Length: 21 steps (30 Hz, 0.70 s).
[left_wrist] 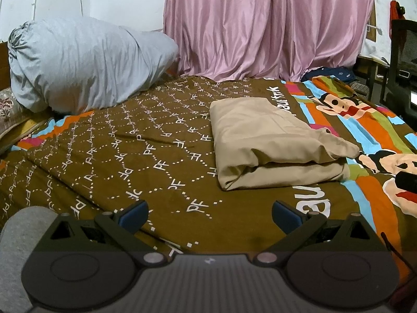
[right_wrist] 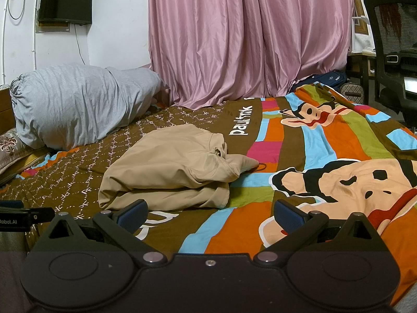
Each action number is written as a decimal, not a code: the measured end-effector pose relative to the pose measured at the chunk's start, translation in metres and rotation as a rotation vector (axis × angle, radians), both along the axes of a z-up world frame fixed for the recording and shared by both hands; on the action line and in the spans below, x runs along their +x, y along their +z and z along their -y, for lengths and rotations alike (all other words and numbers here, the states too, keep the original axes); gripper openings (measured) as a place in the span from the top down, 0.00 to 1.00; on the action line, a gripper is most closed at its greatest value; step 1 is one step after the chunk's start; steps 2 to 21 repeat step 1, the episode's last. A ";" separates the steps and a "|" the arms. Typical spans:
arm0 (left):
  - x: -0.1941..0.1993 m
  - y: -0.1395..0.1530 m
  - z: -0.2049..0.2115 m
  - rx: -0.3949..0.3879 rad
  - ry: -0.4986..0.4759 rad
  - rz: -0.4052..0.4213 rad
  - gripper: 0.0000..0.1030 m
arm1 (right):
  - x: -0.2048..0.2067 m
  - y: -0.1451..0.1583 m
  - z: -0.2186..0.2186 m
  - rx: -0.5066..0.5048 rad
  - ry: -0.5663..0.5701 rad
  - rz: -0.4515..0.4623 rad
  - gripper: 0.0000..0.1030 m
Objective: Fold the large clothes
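Observation:
A beige garment (left_wrist: pixel 271 143) lies folded in a thick rectangular stack on the patterned bedspread (left_wrist: pixel 130 156). It also shows in the right wrist view (right_wrist: pixel 172 172), with a loose corner sticking out to the right. My left gripper (left_wrist: pixel 209 215) is open and empty, hovering over the bed short of the garment. My right gripper (right_wrist: pixel 209 214) is open and empty, just in front of the garment's near edge. The left gripper's body (right_wrist: pixel 15 215) shows at the left edge of the right wrist view.
A large grey bundle (left_wrist: pixel 86 65) sits at the bed's far left, with a patterned pillow (left_wrist: pixel 10 112) beside it. Pink curtains (left_wrist: pixel 268 26) hang behind the bed. A black office chair (right_wrist: pixel 393 49) and a desk stand at the right.

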<state>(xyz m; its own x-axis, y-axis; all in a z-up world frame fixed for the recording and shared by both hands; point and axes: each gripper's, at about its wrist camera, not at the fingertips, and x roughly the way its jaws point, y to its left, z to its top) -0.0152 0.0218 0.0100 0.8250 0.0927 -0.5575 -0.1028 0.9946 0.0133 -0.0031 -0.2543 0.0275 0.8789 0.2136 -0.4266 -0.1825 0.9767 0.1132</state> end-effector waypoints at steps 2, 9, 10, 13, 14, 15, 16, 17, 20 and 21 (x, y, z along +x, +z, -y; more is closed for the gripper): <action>0.000 0.000 0.000 -0.001 -0.001 -0.004 0.01 | 0.001 0.000 0.001 0.000 0.000 0.000 0.01; 0.000 0.000 0.000 -0.001 -0.001 -0.004 0.01 | 0.001 0.000 0.001 0.000 0.000 0.000 0.01; 0.000 0.000 0.000 -0.001 -0.001 -0.004 0.01 | 0.001 0.000 0.001 0.000 0.000 0.000 0.01; 0.000 0.000 0.000 -0.001 -0.001 -0.004 0.01 | 0.001 0.000 0.001 0.000 0.000 0.000 0.01; 0.000 0.000 0.000 -0.001 -0.001 -0.004 0.01 | 0.001 0.000 0.001 0.000 0.000 0.000 0.01; 0.000 0.000 0.000 -0.001 -0.001 -0.004 0.01 | 0.001 0.000 0.001 0.000 0.000 0.000 0.01; 0.000 0.000 0.000 -0.001 -0.001 -0.004 0.01 | 0.001 0.000 0.001 0.000 0.000 0.000 0.01; 0.000 0.000 0.000 -0.001 -0.001 -0.004 0.01 | 0.001 0.000 0.001 0.000 0.000 0.000 0.01; 0.000 0.000 0.000 -0.001 -0.001 -0.004 0.01 | 0.001 0.000 0.001 0.000 0.000 0.000 0.01; 0.000 0.000 0.000 -0.001 -0.001 -0.004 0.01 | 0.001 0.000 0.001 0.000 0.000 0.000 0.01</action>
